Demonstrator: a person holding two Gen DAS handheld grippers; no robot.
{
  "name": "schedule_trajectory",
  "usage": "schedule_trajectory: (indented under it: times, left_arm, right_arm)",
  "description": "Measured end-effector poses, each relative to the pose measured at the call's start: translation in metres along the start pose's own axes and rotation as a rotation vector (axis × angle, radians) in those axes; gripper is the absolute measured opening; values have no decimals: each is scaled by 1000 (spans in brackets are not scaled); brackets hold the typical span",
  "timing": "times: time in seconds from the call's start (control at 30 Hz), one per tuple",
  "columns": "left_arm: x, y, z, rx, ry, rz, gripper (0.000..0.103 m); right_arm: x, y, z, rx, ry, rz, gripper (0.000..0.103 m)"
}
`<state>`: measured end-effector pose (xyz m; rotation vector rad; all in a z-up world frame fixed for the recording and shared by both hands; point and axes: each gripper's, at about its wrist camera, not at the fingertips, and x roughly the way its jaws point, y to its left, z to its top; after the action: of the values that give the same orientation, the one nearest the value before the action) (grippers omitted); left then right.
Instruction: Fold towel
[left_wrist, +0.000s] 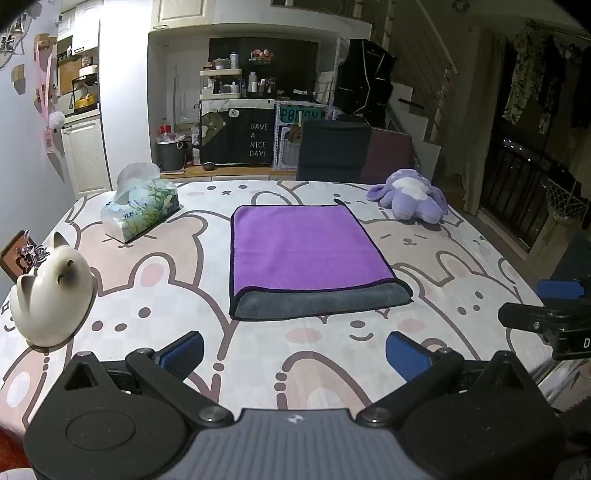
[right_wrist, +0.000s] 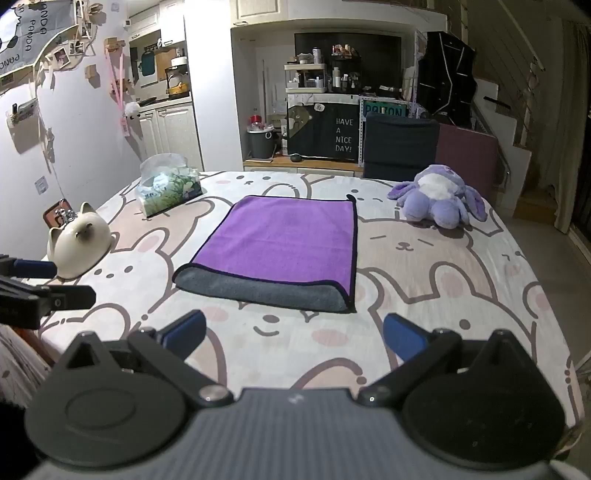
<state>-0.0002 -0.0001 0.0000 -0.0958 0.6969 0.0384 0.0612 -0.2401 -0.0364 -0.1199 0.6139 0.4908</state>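
A purple towel with a grey underside lies flat in the middle of the table, its near edge folded so a grey band shows. It also shows in the right wrist view. My left gripper is open and empty, a little short of the towel's near edge. My right gripper is open and empty, also short of the near edge. The right gripper's fingers show at the right edge of the left wrist view; the left gripper's fingers show at the left edge of the right wrist view.
The table has a bunny-print cloth. A white cat figurine stands at the near left, a tissue pack at the far left, a purple plush toy at the far right. A dark chair stands behind the table.
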Motion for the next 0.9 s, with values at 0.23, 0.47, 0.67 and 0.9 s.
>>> schedule_trajectory:
  times: [0.23,0.47,0.67,0.9]
  left_arm:
    - [0,0,0,-2,1,-2,103]
    - [0,0,0,-4,1,-4,103]
    - [0,0,0,-5,1,-5,103]
    - [0,0,0,-6,1,-5,103]
  right_arm:
    - [0,1,1,-1,-1,3,103]
    - [0,-3,0,2,2,3,103]
    - [2,1,1,-3,3,3,103]
    - [2,1,1,-3,4,2,103]
